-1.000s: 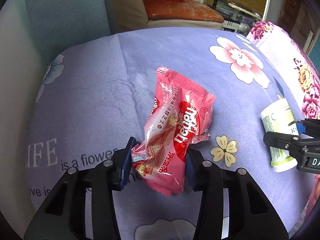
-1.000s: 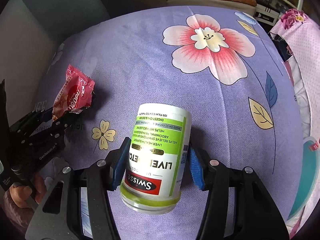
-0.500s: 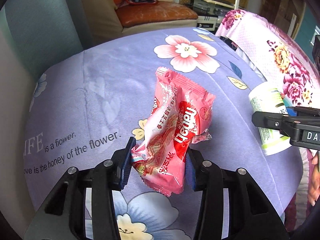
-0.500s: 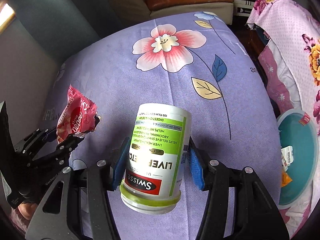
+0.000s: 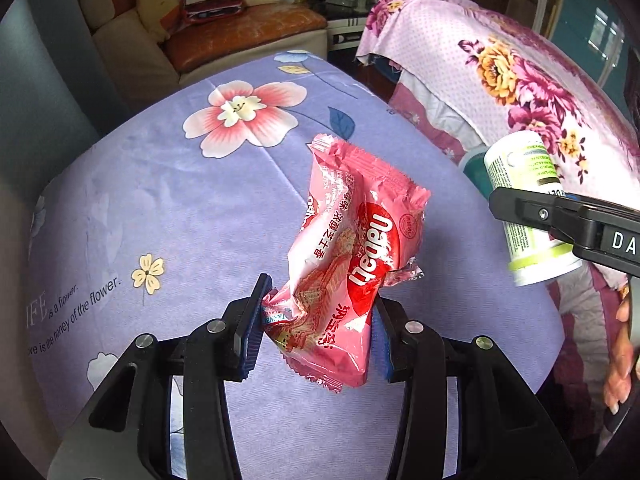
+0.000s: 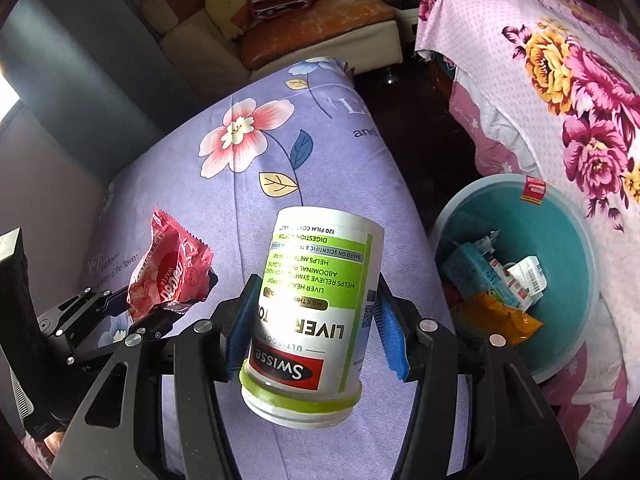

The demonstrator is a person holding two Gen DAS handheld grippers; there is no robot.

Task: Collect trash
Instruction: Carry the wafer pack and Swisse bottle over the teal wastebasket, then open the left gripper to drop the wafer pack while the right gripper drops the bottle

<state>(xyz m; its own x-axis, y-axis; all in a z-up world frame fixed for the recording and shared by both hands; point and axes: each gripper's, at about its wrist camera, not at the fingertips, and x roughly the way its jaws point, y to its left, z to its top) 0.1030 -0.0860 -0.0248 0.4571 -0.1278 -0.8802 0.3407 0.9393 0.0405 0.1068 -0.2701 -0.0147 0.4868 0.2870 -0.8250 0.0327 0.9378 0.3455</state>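
Two tongs loaded — left tongs [image 5: 316, 330]: wrapper [image 5: 352, 256] | right tongs [image 6: 316, 320]: bottle [image 6: 312, 312]

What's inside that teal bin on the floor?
The bin holds a teal basket, an orange wrapper and a white barcoded packet. Anything beneath that pile is covered.

Both hand-held grippers [image 5: 316, 332] [image 6: 312, 320] clamped, angled downward
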